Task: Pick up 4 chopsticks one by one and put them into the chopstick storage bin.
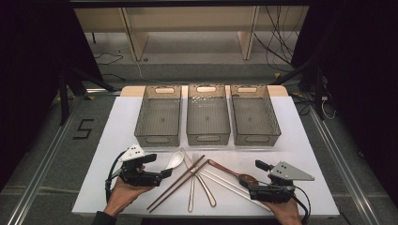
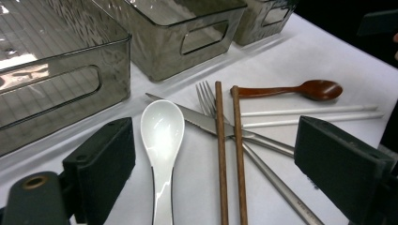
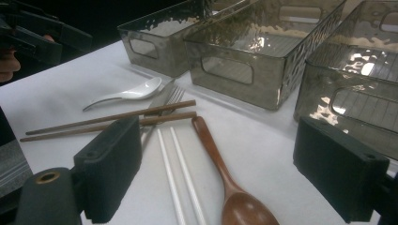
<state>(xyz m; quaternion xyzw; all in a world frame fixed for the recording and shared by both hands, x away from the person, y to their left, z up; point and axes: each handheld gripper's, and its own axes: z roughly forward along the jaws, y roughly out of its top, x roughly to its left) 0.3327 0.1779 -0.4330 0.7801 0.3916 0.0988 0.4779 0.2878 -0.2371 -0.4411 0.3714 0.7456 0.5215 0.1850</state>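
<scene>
Before the three empty bins (image 1: 208, 123), both grippers, left (image 2: 211, 168) and right (image 3: 218, 173), hung wide open over the white spoon (image 2: 162, 140) and wooden spoon (image 3: 225, 178), where overlapping chopsticks (image 2: 220, 154) could snag and scatter.

Black grippers (image 1: 165, 172), grey three-cornered plates, black cables, ribbed black jaws.

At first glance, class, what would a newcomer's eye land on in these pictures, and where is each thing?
Three clear grey bins stand in a row at the table's far side. In front of them lies a loose heap of cutlery: a white spoon, brown chopsticks, a fork and a wooden spoon. The left gripper and right gripper flank the heap, jaws open.
</scene>
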